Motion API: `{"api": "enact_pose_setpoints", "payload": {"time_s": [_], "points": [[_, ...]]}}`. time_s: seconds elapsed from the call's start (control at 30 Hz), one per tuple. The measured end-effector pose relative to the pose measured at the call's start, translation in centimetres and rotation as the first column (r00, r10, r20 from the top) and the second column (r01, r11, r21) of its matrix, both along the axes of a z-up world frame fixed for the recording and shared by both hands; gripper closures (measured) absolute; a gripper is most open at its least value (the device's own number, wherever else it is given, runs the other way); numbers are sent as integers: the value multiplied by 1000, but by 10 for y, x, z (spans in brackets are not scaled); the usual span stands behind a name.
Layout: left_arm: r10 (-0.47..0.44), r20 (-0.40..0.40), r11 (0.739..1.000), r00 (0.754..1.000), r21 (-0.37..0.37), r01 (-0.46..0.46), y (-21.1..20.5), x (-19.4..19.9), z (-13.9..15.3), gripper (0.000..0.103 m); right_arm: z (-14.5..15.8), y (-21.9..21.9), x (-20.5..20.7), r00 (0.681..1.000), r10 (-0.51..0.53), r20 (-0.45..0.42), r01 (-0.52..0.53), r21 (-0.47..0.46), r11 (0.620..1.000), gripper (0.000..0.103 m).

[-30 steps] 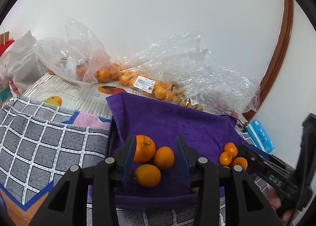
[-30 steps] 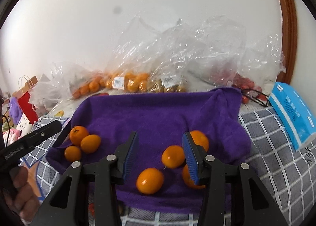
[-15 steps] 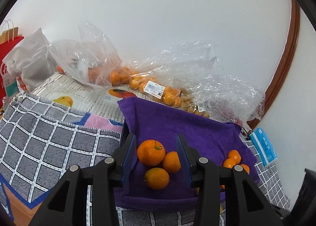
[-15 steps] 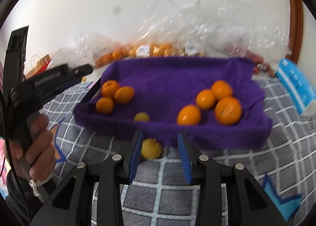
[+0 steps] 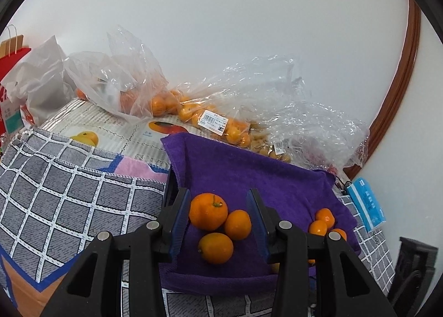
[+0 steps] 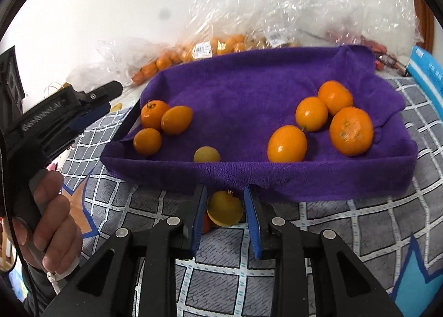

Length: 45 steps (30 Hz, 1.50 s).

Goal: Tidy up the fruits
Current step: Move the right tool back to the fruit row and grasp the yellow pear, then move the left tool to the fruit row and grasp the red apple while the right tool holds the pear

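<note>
A purple towel-lined tray (image 6: 249, 87) holds two groups of orange fruits: three at its left (image 6: 162, 123) and several at its right (image 6: 324, 126), plus a small yellow fruit (image 6: 206, 155) near the front wall. My right gripper (image 6: 225, 207) is open, its jaws on either side of a yellow fruit (image 6: 225, 207) lying on the checked cloth in front of the tray. A small red thing (image 6: 206, 224) lies beside it. My left gripper (image 5: 218, 220) is open above the left group of three oranges (image 5: 209, 212), not touching them. It also shows at the left of the right wrist view (image 6: 83, 104).
Clear plastic bags of oranges and other fruit (image 5: 193, 112) lie against the wall behind the tray. A grey checked cloth (image 5: 69, 187) covers the surface. A blue packet (image 5: 365, 203) lies at the right. A red paper bag (image 5: 11, 68) stands far left.
My right gripper has pulled back out of the tray, dropped low in front of it, and now straddles the yellow fruit on the cloth. My left gripper has drawn back slightly.
</note>
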<state>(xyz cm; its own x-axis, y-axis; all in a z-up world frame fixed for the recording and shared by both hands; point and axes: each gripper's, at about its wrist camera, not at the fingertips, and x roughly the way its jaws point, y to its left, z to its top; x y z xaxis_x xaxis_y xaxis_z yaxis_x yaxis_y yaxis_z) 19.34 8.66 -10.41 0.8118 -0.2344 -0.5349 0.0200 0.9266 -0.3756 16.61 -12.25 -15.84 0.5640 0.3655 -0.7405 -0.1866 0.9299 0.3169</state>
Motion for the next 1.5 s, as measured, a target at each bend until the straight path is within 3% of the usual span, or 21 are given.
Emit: {"api": "enact_pose_setpoints", "payload": {"time_s": [0.3, 0.43, 0.7, 1.17, 1.33, 1.5], "points": [[-3, -16, 1000, 1000, 10, 3, -2, 2, -4, 63, 10, -16, -9, 999, -32, 37, 32, 2, 999, 75], [-7, -21, 1000, 1000, -4, 7, -1, 3, -4, 63, 14, -29, -18, 996, -54, 65, 58, -62, 996, 75], [-20, -25, 1000, 999, -2, 20, -5, 2, -5, 63, -7, -33, -20, 999, -32, 17, 34, -92, 995, 74], [-63, -18, 996, 998, 59, 64, -21, -2, -10, 63, 8, -58, -33, 979, -91, 181, 126, -189, 974, 75], [-92, -22, 992, 996, 86, 94, -30, -4, -12, 63, 3, -77, -35, 980, -113, 164, 131, -105, 986, 75], [-161, 28, 981, 987, 110, 157, -41, -16, -5, 63, 2, -80, -34, 980, -128, 155, 142, -82, 986, 75]]}}
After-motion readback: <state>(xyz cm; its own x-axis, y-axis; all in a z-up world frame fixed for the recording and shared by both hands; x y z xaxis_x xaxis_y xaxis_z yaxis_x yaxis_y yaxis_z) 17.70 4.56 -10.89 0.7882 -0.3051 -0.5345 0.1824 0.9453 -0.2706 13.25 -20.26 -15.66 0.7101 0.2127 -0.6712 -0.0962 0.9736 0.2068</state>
